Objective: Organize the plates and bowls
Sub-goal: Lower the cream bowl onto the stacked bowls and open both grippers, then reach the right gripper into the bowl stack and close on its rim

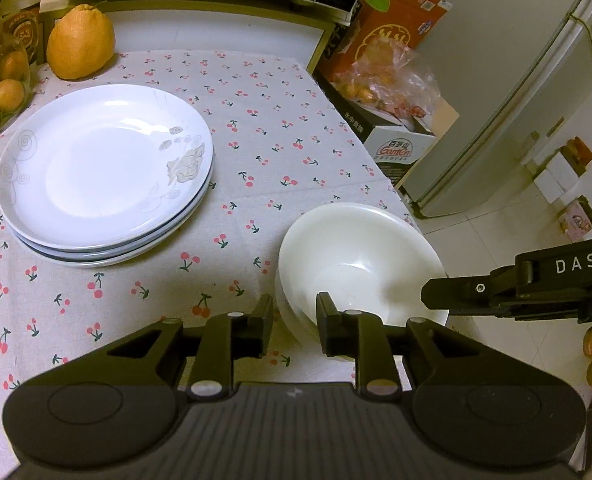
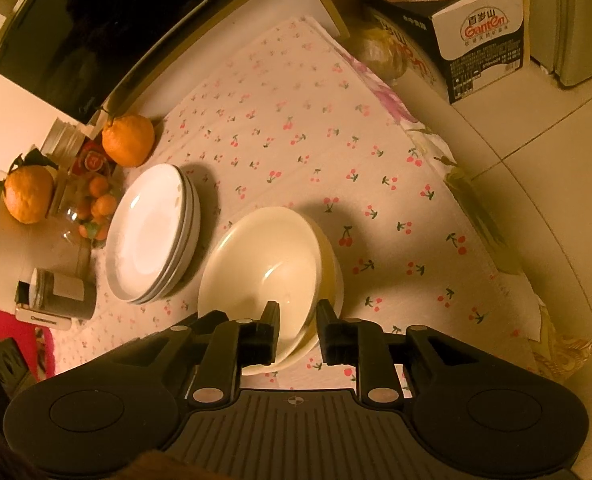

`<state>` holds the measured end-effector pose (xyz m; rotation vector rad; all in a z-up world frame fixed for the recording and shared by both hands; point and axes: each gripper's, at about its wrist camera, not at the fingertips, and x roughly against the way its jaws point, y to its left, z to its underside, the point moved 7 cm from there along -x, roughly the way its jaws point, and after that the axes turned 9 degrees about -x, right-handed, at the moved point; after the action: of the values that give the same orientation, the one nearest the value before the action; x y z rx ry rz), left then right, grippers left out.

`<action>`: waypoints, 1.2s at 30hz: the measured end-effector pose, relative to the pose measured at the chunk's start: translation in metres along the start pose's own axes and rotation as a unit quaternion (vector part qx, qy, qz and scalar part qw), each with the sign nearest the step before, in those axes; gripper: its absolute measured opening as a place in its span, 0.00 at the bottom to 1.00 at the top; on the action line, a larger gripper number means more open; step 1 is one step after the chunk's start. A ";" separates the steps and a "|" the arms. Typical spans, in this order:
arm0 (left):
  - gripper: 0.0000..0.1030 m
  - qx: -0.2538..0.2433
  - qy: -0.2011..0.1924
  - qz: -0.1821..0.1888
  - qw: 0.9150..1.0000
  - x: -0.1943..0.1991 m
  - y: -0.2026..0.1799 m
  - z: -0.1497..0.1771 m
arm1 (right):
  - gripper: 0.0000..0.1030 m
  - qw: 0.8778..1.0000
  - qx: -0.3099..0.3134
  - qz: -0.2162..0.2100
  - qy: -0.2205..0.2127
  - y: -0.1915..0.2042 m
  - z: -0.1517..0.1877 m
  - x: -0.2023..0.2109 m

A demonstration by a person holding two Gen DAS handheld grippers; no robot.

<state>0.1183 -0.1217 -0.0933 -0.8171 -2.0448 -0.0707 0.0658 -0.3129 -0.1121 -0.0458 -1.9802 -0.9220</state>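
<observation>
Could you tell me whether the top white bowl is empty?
Empty: the top bowl shows only bare white interior in both wrist views.

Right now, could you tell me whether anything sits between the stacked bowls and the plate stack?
Nothing visible does. Only bare cherry-print tablecloth lies between the white bowls and the plate stack. Both the left gripper and right gripper already straddle the bowls' rims.
</observation>
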 end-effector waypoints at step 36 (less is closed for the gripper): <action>0.98 -0.192 -0.043 0.011 0.980 0.000 -0.027 0.019 | 0.76 0.999 -0.005 0.009 -0.053 -0.016 -0.012 -0.011</action>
<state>0.0884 -0.1365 -0.0980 -1.0937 -2.1345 -0.4359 0.0749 -0.3284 -0.1256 -0.1207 -2.0697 -0.9353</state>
